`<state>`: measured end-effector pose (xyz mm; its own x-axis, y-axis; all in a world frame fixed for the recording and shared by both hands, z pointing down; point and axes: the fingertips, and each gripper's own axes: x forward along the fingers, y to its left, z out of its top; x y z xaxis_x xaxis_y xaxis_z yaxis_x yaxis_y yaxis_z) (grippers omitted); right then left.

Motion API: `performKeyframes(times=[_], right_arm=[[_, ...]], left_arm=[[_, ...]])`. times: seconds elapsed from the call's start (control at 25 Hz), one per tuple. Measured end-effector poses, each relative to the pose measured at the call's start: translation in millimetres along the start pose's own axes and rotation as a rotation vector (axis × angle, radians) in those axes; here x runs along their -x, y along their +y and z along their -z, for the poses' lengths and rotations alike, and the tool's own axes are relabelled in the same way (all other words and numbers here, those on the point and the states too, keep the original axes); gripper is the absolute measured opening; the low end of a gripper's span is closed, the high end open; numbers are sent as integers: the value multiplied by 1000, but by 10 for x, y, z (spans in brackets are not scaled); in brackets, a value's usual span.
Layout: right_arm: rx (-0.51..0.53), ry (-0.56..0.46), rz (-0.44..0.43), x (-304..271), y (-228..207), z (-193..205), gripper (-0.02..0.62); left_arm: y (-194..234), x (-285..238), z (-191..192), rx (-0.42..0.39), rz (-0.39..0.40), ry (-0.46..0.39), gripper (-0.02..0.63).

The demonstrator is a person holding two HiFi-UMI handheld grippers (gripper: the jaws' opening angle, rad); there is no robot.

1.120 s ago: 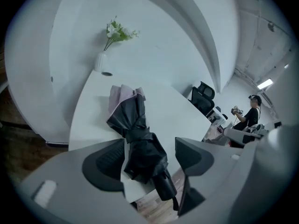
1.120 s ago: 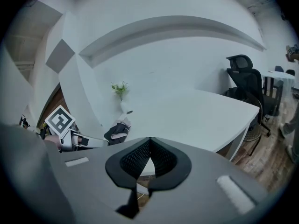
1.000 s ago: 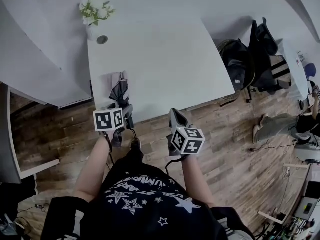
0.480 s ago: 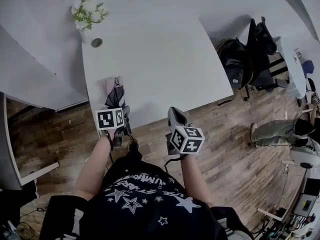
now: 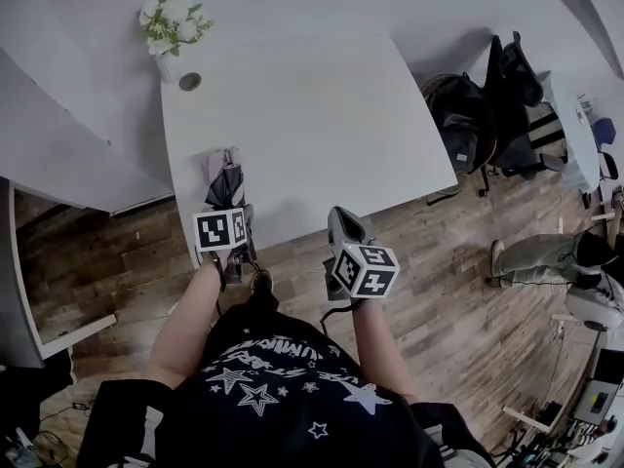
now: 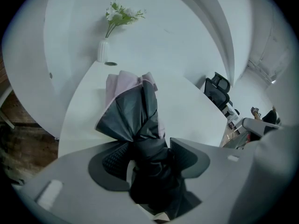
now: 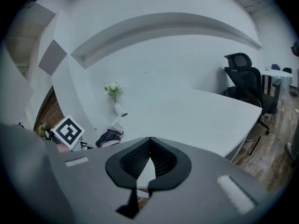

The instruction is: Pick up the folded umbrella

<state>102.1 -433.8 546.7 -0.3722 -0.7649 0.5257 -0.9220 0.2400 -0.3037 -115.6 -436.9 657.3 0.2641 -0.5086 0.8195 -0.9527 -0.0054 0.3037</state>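
Note:
The folded umbrella (image 5: 224,183), dark grey with a pale pink underside, lies on the white table (image 5: 312,115) near its front left edge. My left gripper (image 5: 230,211) points steeply down over the umbrella's near end. In the left gripper view the umbrella's narrow bundled part (image 6: 147,143) sits between the jaws of the left gripper (image 6: 149,144). The jaws are closing, and a thin gap still shows at the left pad (image 6: 117,160). My right gripper (image 5: 341,222) hangs off the table's front edge, shut and empty (image 7: 149,139). The umbrella (image 7: 110,136) shows small at the left there.
A white vase of flowers (image 5: 172,29) and a round grommet (image 5: 190,82) sit at the table's far left corner. Black office chairs (image 5: 487,105) stand to the right on the wood floor. A person's legs (image 5: 541,247) show at far right.
My left gripper has sunk a little over the umbrella's near end. The right gripper has kept still.

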Motion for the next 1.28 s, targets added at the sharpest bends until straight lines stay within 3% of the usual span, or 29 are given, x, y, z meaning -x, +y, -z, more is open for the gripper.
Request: performKeyframes(times=[0.28,0.84,1.28], right_arm=[[3,-12,-7,62,33,-6,17],[8,-47,-10,387,30,0,17],[26,-71,-23,641,91,66,17]], left_arm=[[1,37,2,-15,28,-12,249],[-97,312,-29,39,122,-81,216],[-217,721,-100,62,180,-196,210]])
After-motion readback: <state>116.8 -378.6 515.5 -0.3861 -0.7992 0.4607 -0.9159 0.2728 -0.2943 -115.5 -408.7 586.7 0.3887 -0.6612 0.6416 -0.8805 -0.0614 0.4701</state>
